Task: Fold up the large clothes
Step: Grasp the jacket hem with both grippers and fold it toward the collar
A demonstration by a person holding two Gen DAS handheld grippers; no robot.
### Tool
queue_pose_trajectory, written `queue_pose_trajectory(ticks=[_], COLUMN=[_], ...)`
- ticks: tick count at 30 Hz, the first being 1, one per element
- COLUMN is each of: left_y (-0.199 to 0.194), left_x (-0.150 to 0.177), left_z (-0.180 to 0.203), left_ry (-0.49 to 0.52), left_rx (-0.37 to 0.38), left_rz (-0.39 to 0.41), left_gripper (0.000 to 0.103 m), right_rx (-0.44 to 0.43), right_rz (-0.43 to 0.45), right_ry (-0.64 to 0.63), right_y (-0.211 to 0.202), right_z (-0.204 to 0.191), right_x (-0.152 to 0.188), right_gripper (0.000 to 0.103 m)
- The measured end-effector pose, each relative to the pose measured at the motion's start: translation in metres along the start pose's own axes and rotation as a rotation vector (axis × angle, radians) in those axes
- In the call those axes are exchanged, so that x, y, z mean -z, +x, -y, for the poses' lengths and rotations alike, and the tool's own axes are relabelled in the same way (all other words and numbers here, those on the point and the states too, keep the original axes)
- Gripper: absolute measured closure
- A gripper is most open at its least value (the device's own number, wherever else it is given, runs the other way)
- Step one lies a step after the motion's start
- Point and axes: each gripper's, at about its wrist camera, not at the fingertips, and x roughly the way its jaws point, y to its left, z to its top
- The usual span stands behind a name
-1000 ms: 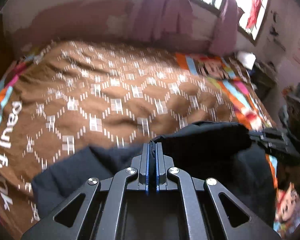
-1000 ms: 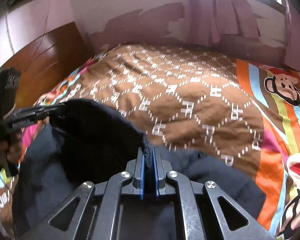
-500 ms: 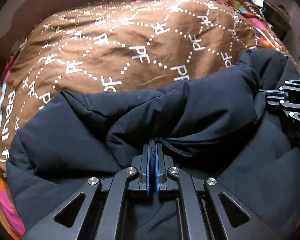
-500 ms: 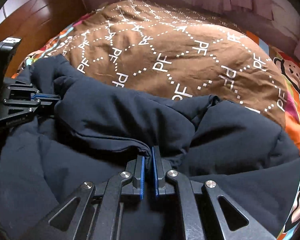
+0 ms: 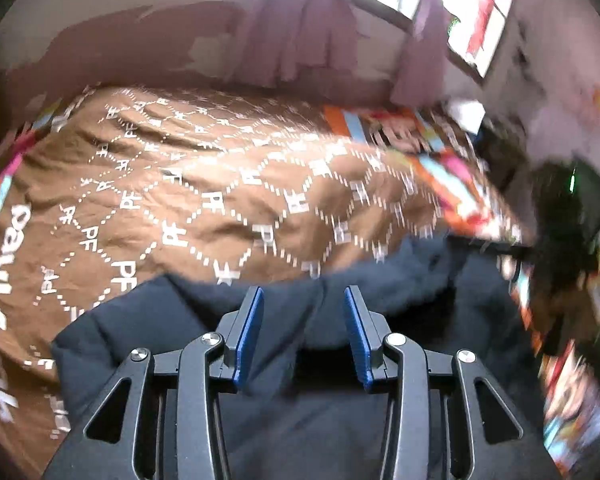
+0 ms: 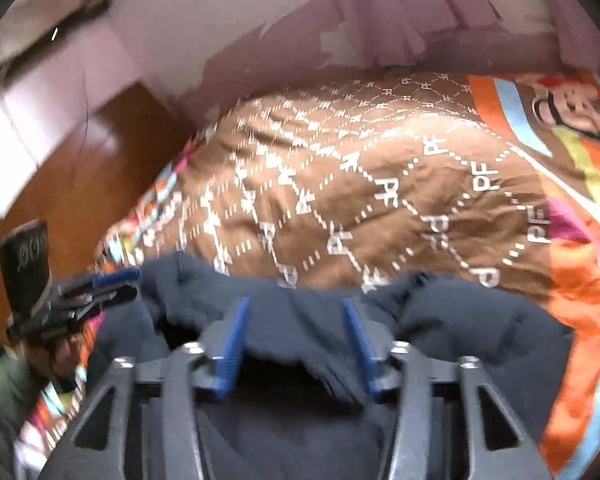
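Both my claws just let go: left gripper [image 5: 303, 334] and right gripper [image 6: 296, 346] partly open, holding nothing. Puffy dark navy jacket [image 5: 380, 296] dropped folded on near edge of brown patterned bedspread [image 5: 220, 184]. This fold done, I think.

Left gripper [image 5: 303, 320] over dark jacket [image 5: 300, 420], jaws just been opening, blue pads [image 5: 248, 336] apart, nothing pinched. Jacket bunched on brown quilt [image 5: 204, 200] printed with white letters. Right gripper [image 5: 500, 246] blurred at jacket's right edge. Curtain [image 5: 308, 40] and window [image 5: 476, 28] beyond.
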Motion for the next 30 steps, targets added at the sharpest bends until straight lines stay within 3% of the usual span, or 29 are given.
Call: queue_pose_trajectory(ticks=[1, 4, 7, 9, 11, 15, 19, 23, 27, 30], left_y=[0.008, 0.036, 0.062, 0.075, 0.082, 0.093, 0.112, 0.13, 0.121, 0.093], left_x=[-0.006, -0.013, -0.005, 0.005, 0.018, 0.029, 0.038, 0.051, 0.053, 0.051], left_z=[-0.001, 0.0, 0.002, 0.002, -0.003, -0.011, 0.001, 0.008, 0.005, 0.003], left_ry=[-0.033, -0.074, -0.048, -0.009, 0.013, 0.014, 0.072, 0.133, 0.098, 0.059], left_rx=[0.026, 0.076, 0.126, 0.15, 0.132, 0.117, 0.016, -0.081, -0.07, -0.069], left_rz=[-0.003, -0.056, -0.163, -0.252, -0.319, -0.422, -0.459, -0.457, -0.399, -0.314], left_gripper=[0.067, 0.069, 0.089, 0.093, 0.102, 0.103, 0.102, 0.101, 0.101, 0.101], right_rx=[-0.016, -0.054, -0.03, 0.01, 0.052, 0.128, 0.188, 0.232, 0.201, 0.193], right_rz=[-0.015, -0.105, -0.243, -0.303, -0.361, -0.471, -0.52, -0.498, -0.398, -0.294], right_ry=[0.025, 0.046, -0.03, -0.1, -0.146, -0.245, -0.283, -0.284, -0.265, -0.263], right_y=[0.01, 0.042, 0.064, 0.068, 0.07, 0.079, 0.105, 0.119, 0.102, 0.071], right_z=[0.001, -0.002, -0.012, -0.017, -0.016, -0.013, -0.014, -0.009, -0.004, -0.009], right_x=[-0.003, -0.004, 0.009, 0.018, 0.027, 0.041, 0.05, 0.062, 0.07, 0.072], right_gripper=[0.089, 0.094, 0.096, 0.096, 0.098, 0.101, 0.102, 0.103, 0.103, 0.1])
